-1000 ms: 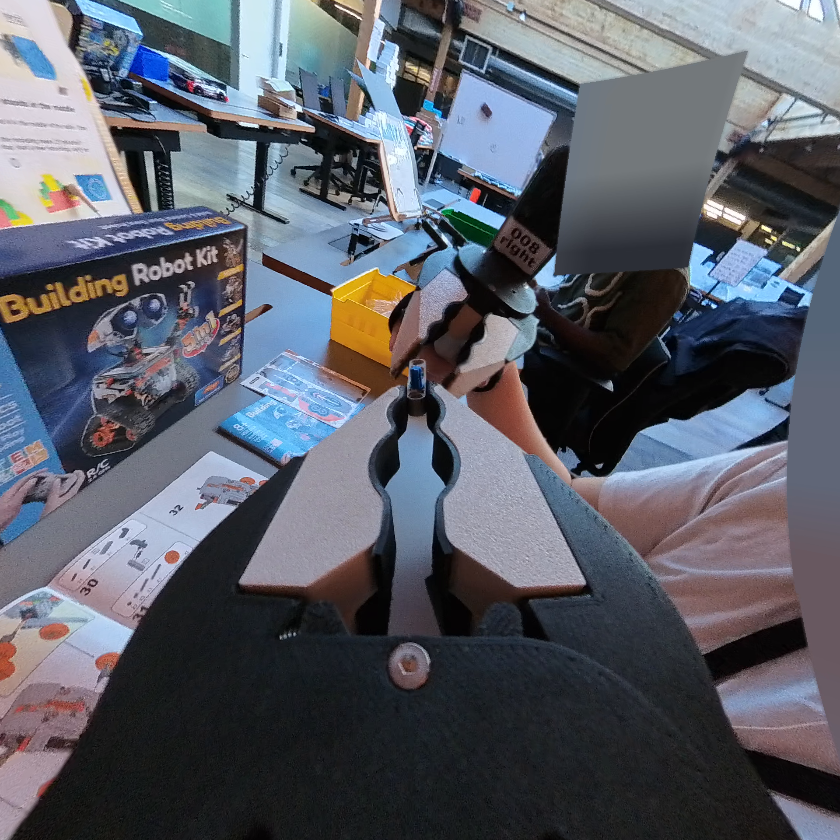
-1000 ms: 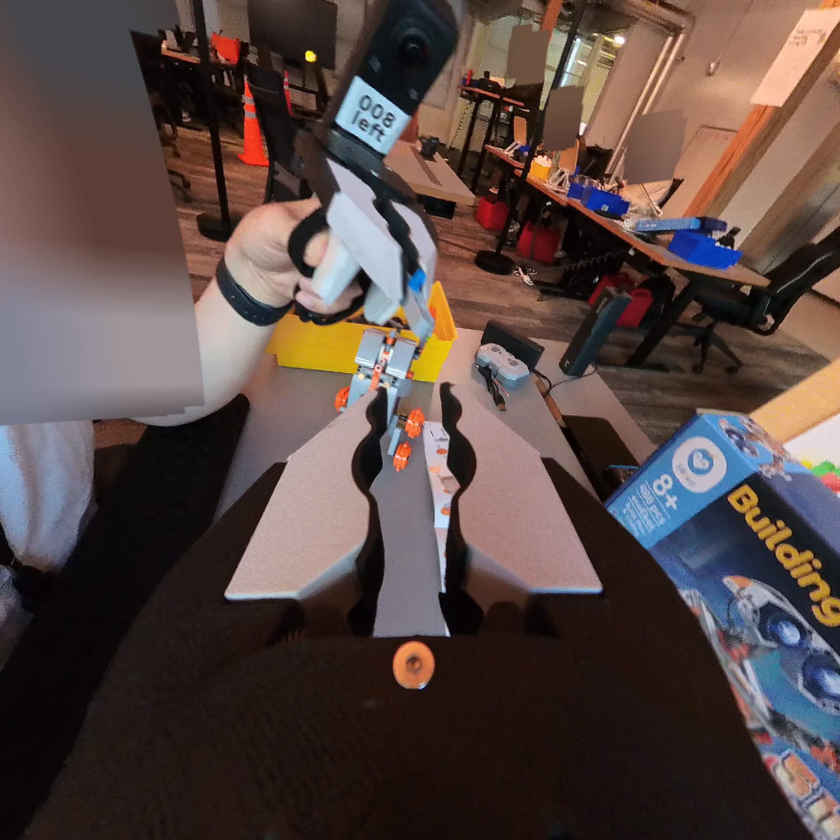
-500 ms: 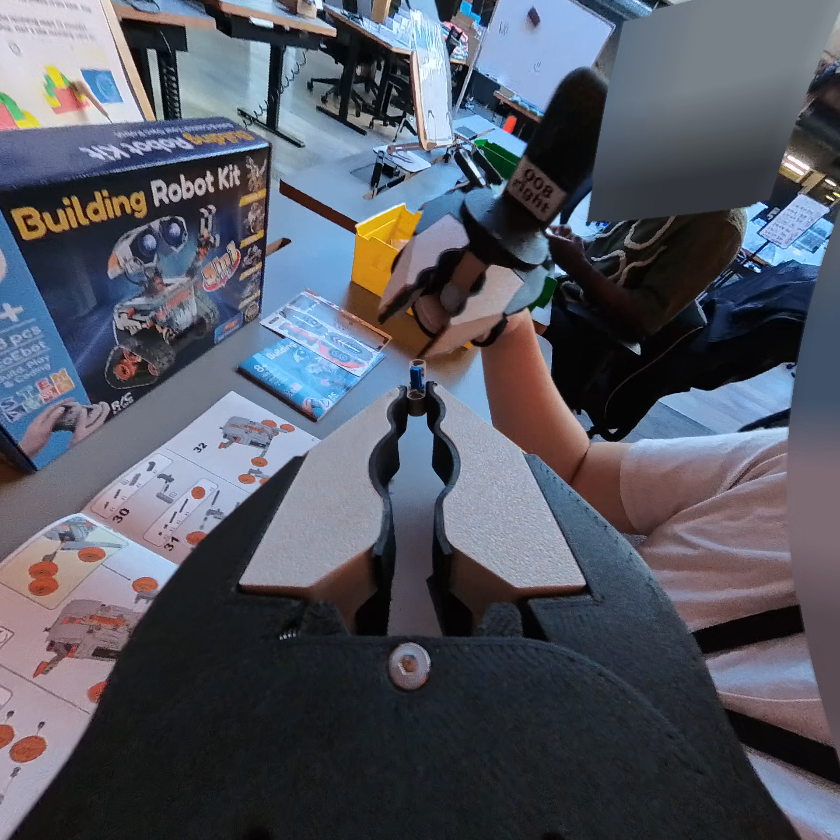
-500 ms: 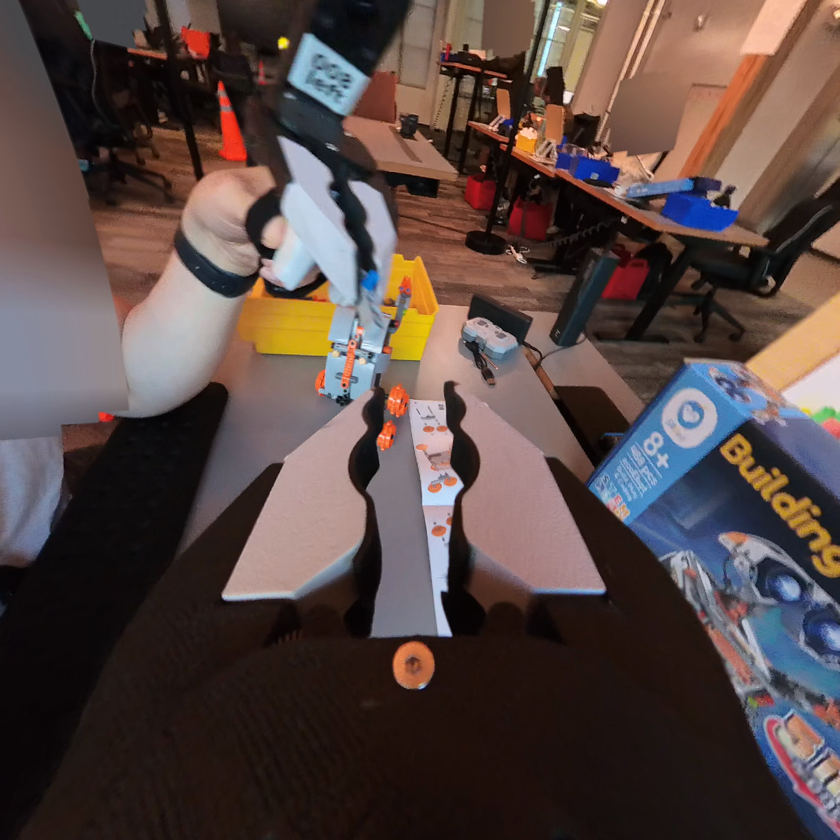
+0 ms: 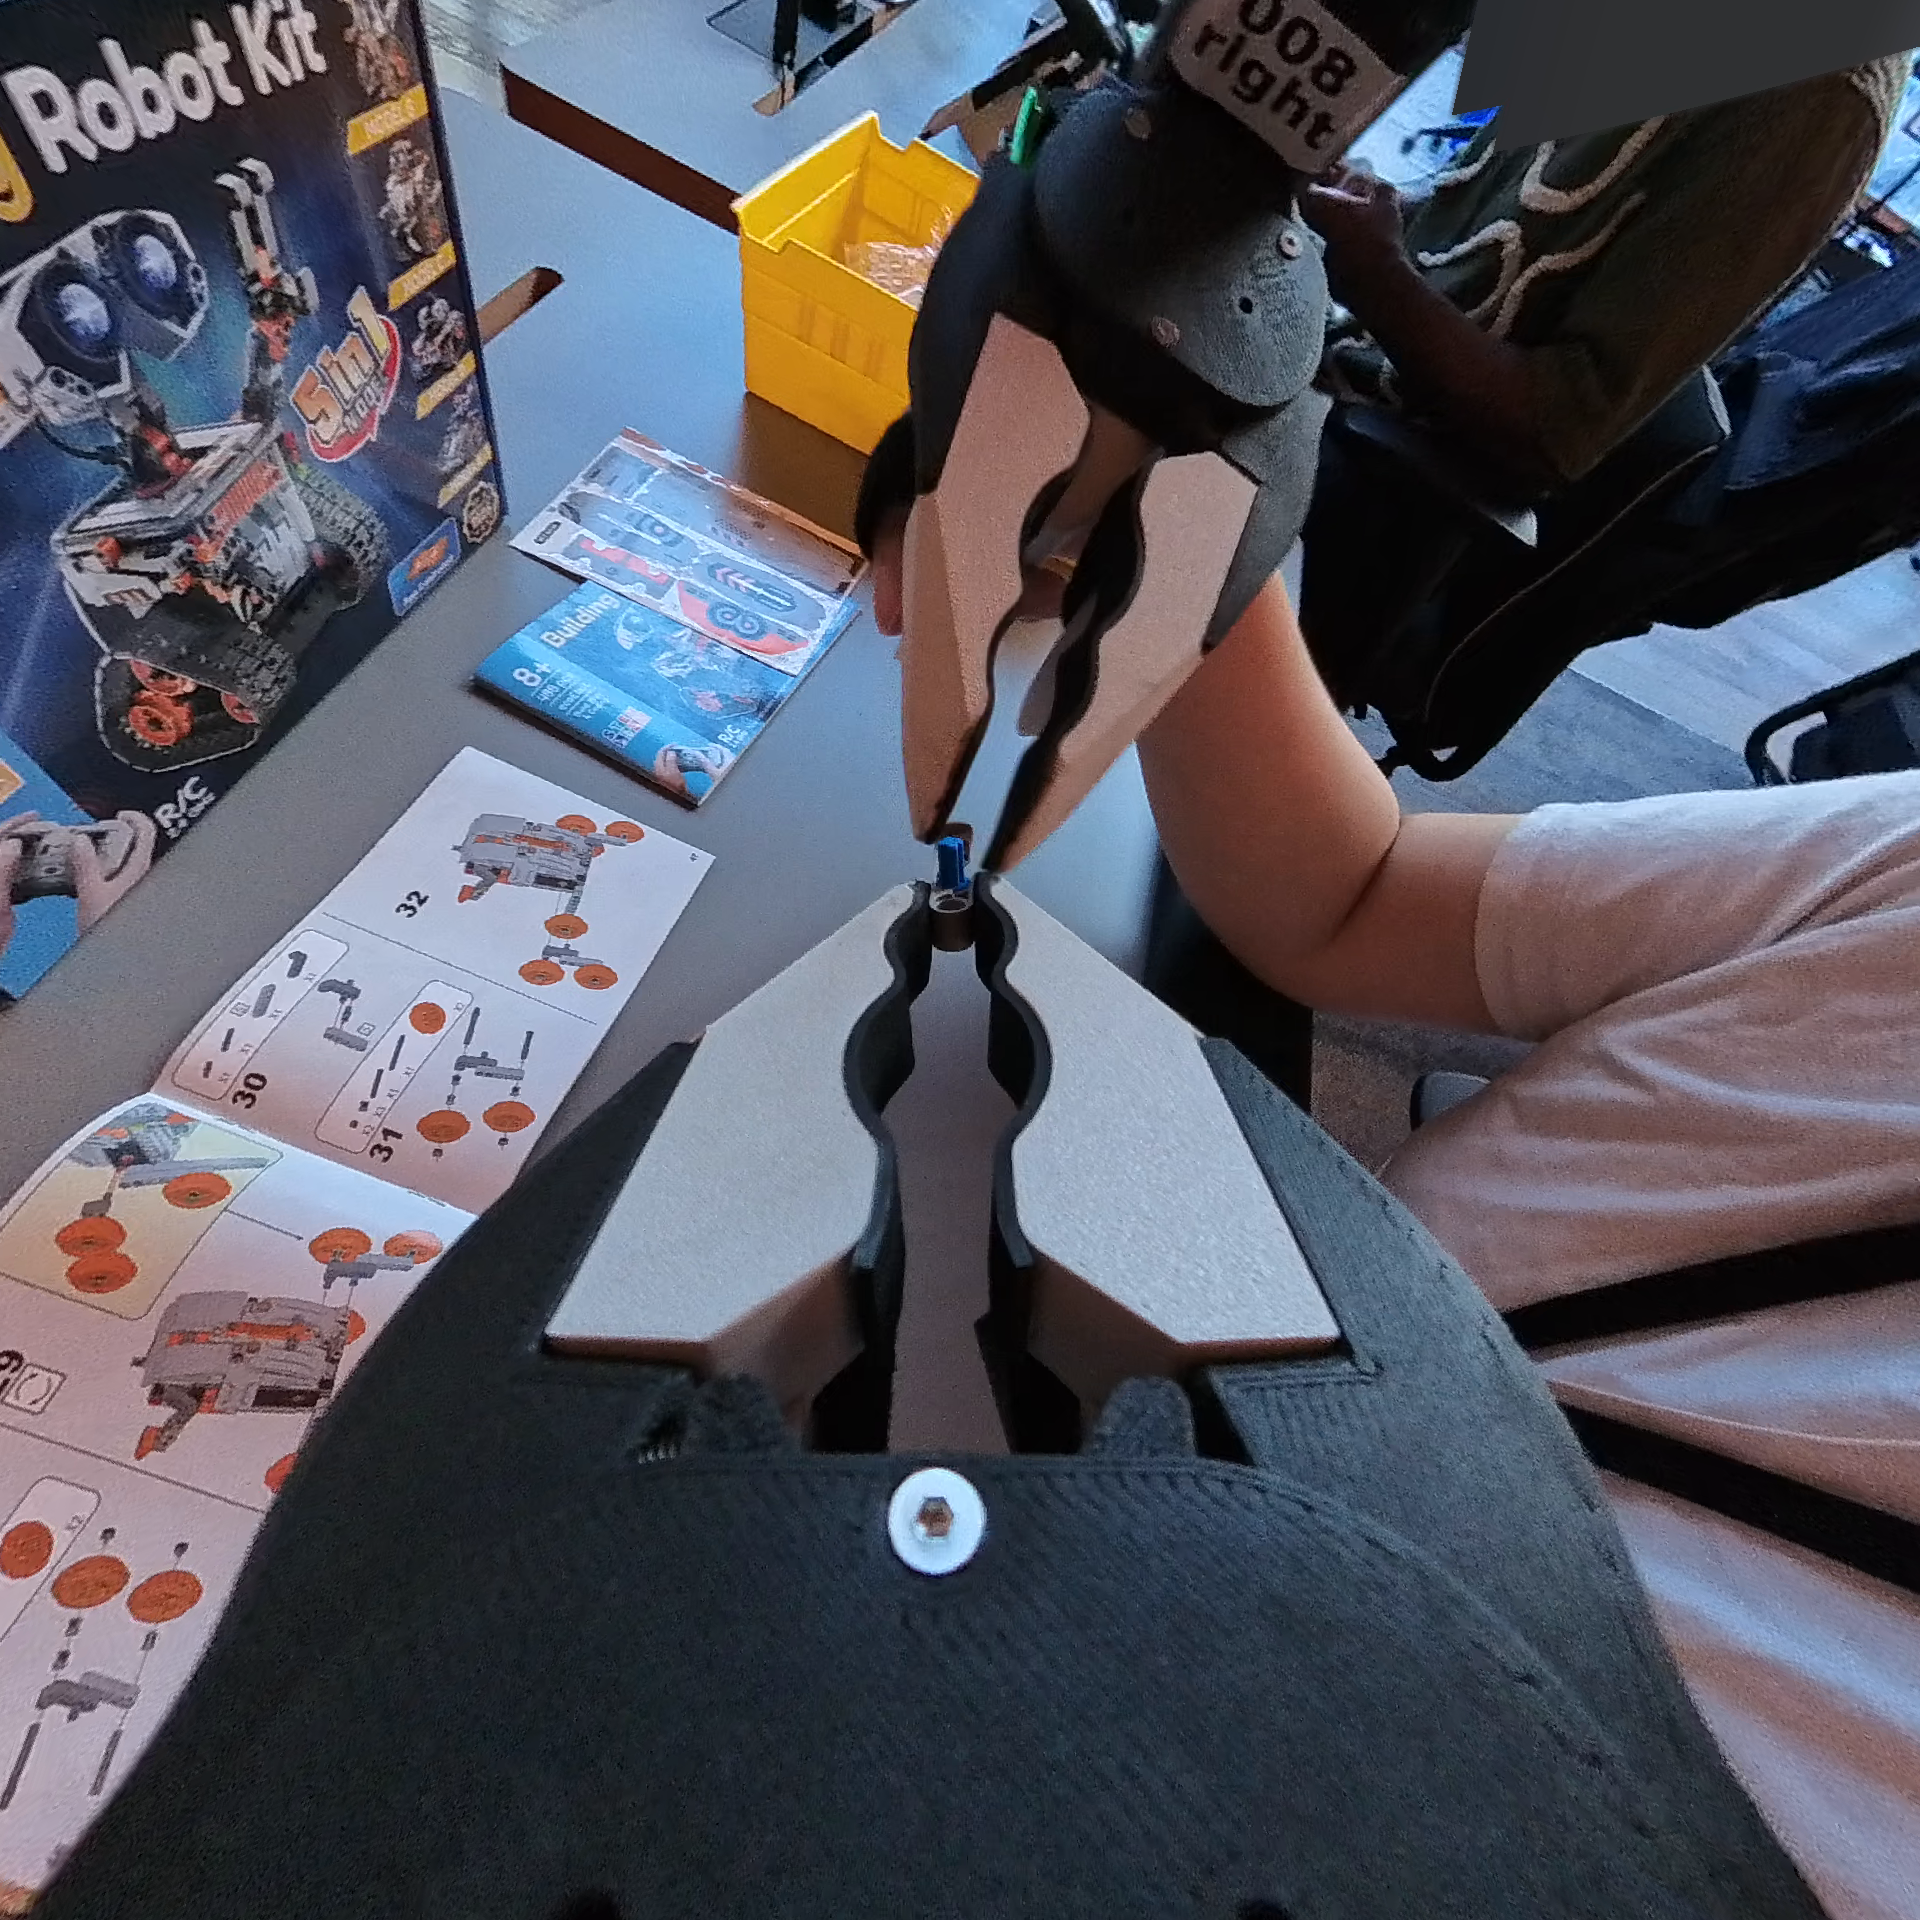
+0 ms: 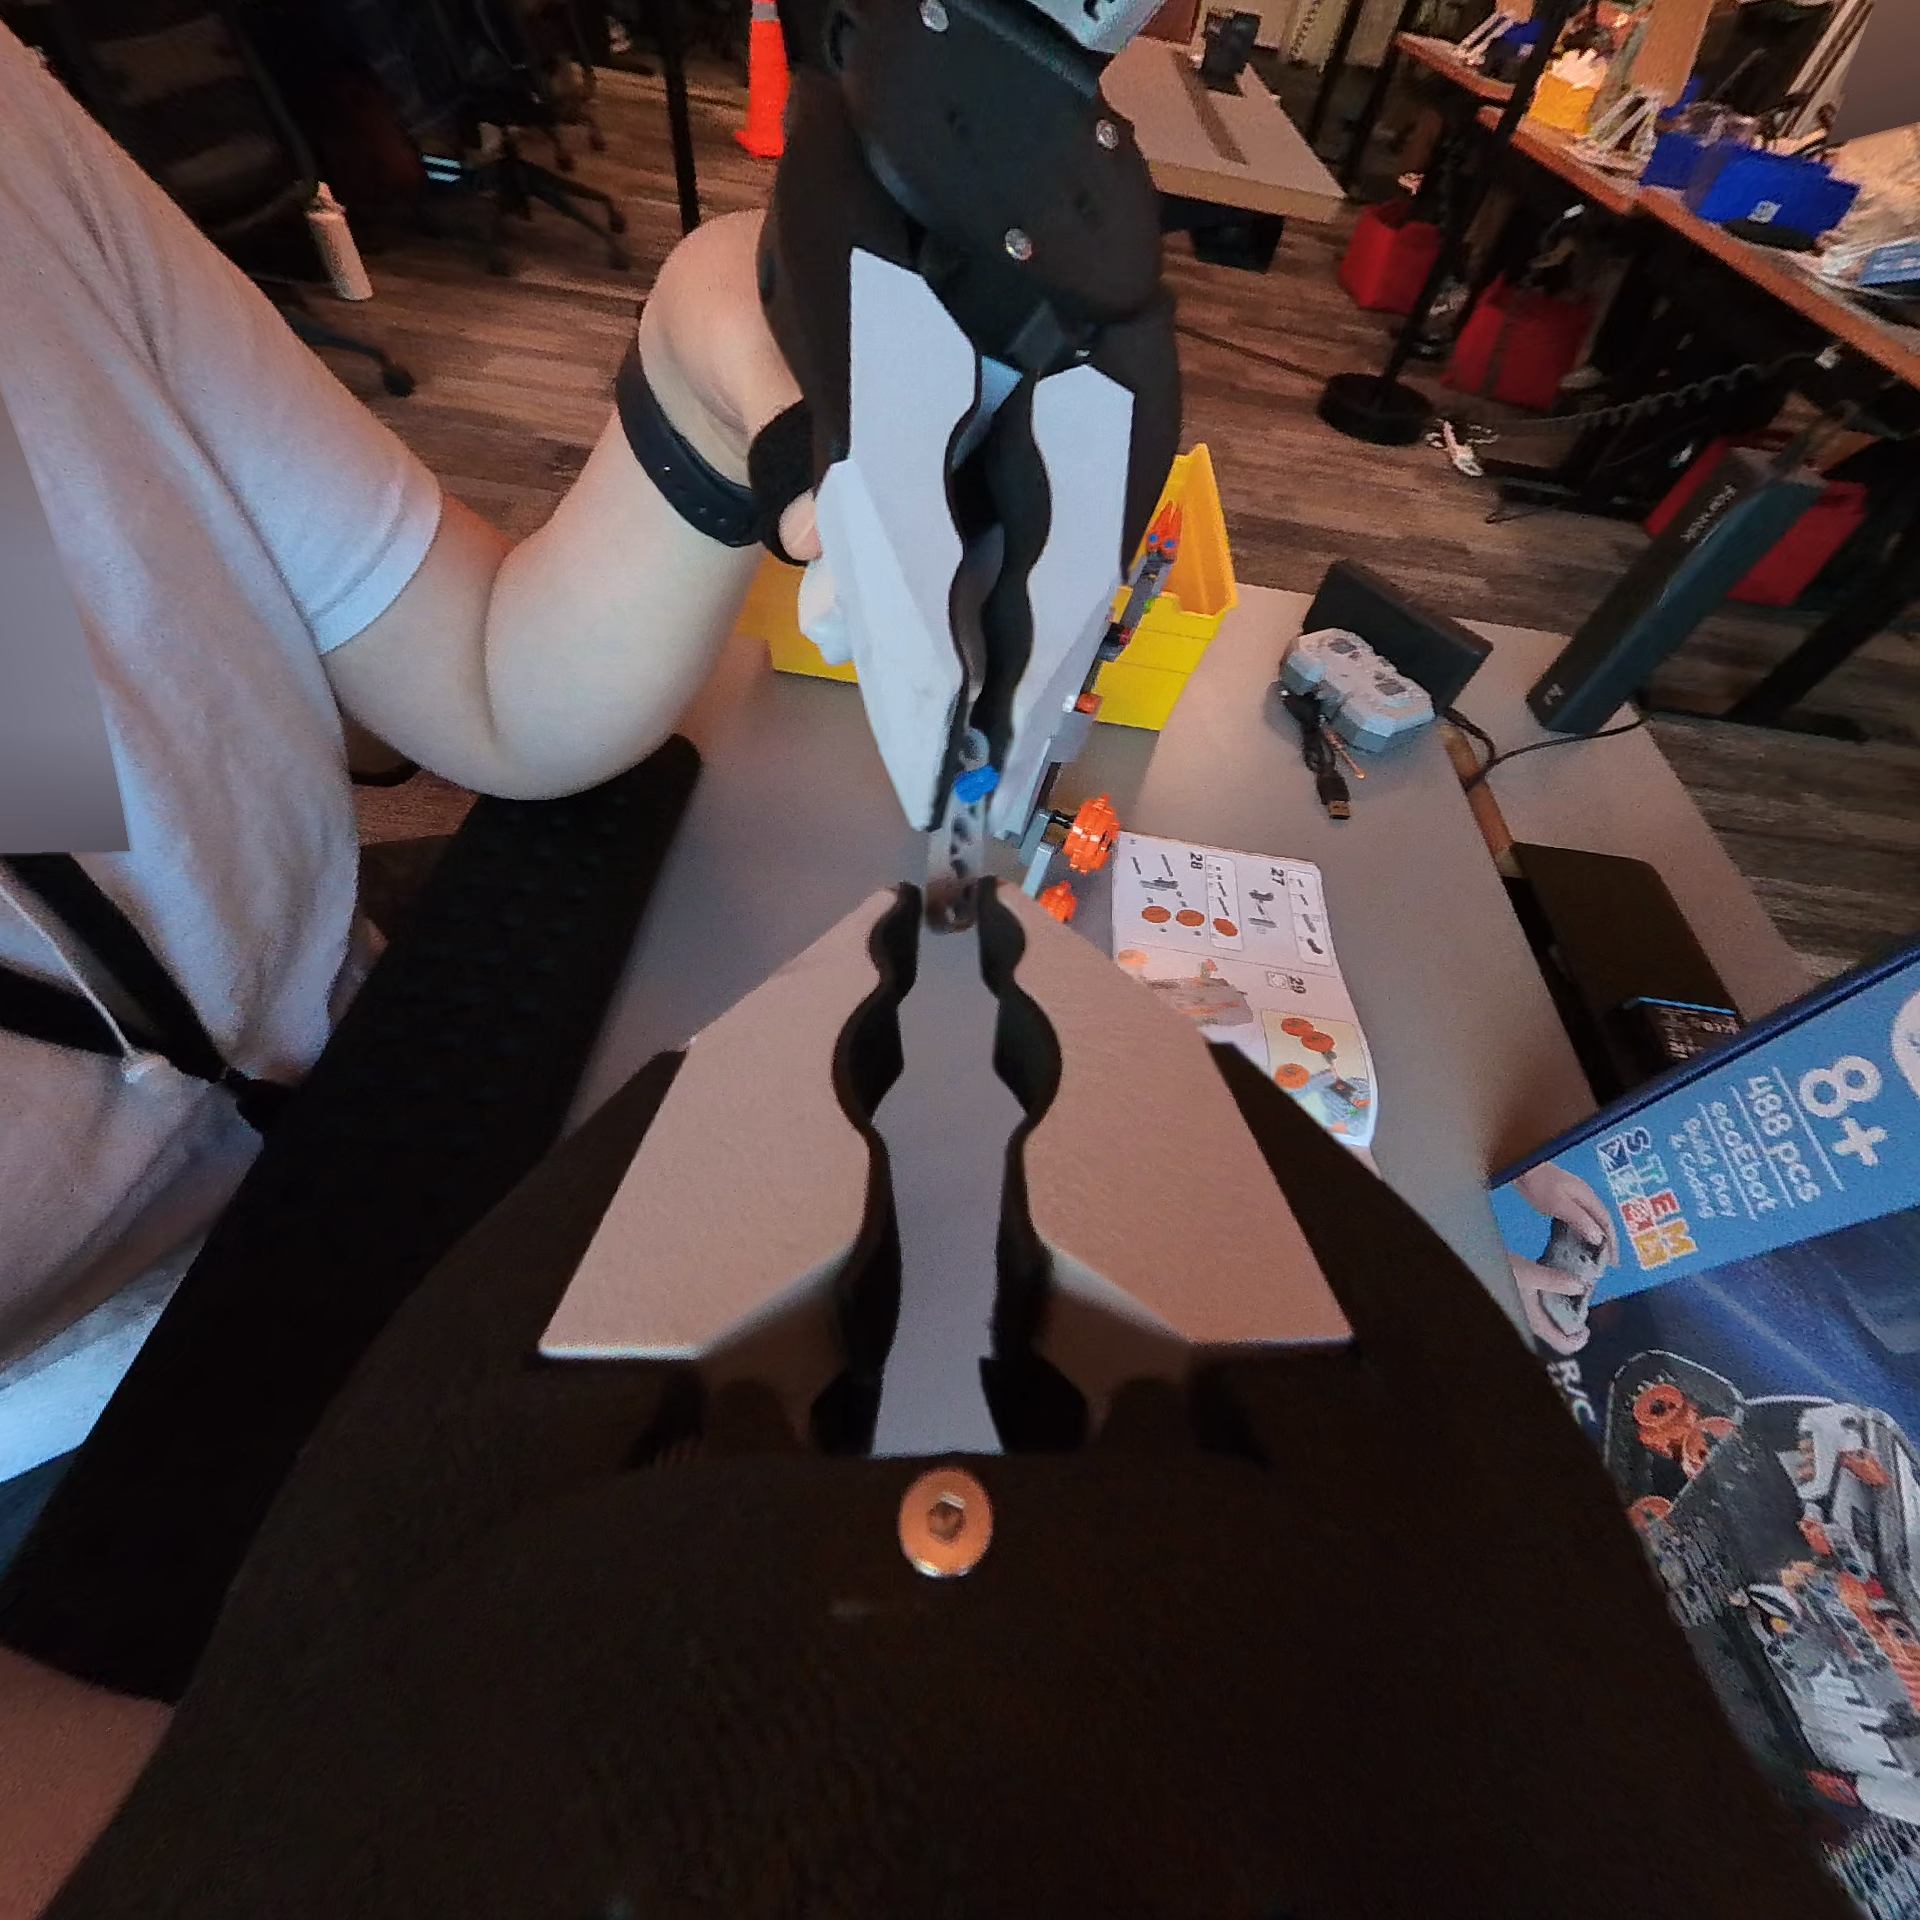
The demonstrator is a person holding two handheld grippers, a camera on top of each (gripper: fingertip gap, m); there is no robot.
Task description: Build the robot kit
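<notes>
Above the desk (image 5: pixel 644 312), my left tongs (image 5: pixel 948 899) are clenched on a small dark piece (image 5: pixel 948 923) tipped with a blue pin (image 5: pixel 948 862), my right tongs (image 6: pixel 948 902) bracket that pin, grip impossible to tell, and the orange-wheeled model (image 6: pixel 1081 816) sits part-built beside the open instruction booklet (image 5: pixel 436 987).

Open manual (image 5: pixel 343 1049) on table (image 5: pixel 623 312), bin (image 5: pixel 831 301) behind.

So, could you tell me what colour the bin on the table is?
The bin is yellow, clearest in the left wrist view.
</notes>
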